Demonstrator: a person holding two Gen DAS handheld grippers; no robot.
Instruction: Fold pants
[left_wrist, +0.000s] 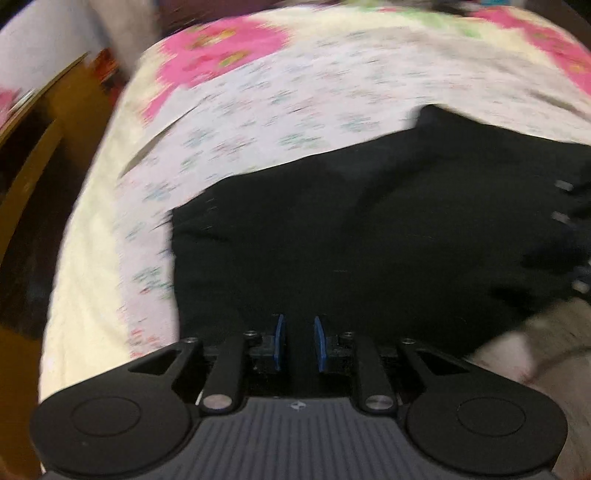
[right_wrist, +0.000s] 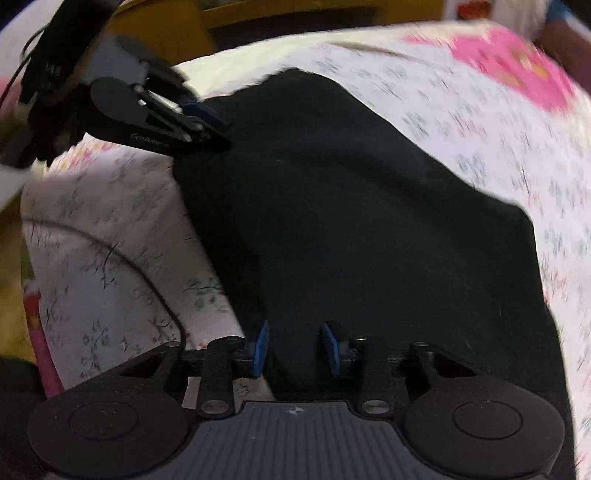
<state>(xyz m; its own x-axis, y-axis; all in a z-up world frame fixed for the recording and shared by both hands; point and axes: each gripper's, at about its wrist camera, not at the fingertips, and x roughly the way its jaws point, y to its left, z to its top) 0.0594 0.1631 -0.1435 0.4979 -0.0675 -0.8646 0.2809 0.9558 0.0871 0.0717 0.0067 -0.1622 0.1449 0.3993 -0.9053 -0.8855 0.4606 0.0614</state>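
Black fabric filled both views: the pants (left_wrist: 369, 229) lay spread in a thick, dark slab on a floral bedsheet (left_wrist: 258, 96), edges roughly squared, which read as a garment already doubled over at least once. From the left wrist view, the left gripper (left_wrist: 298, 341) hung above the cloth with its blue pads (left_wrist: 277, 341) parted by a narrow gap, nothing visibly between them, only black cloth lying below. The pants ran from the fingers toward twelve o'clock and out to three o'clock, where dark hardware that could not be made out showed at the frame edge.

From the right wrist view, the right gripper (right_wrist: 297, 349) also showed its blue pads (right_wrist: 261, 347) slightly spread, clamping nothing; the fabric's near edge sat right under the fingers, the bulk stretching to twelve and two o'clock. At ten o'clock the left gripper (right_wrist: 210, 125) hovered at the far corner of the pants (right_wrist: 351, 221); whether it touched could not be told.

Judging by that stance, both tools looked freshly let go, leaving the folded pants resting on the sheet. A wooden bed frame (left_wrist: 44, 122) edged the bedding at nine o'clock.
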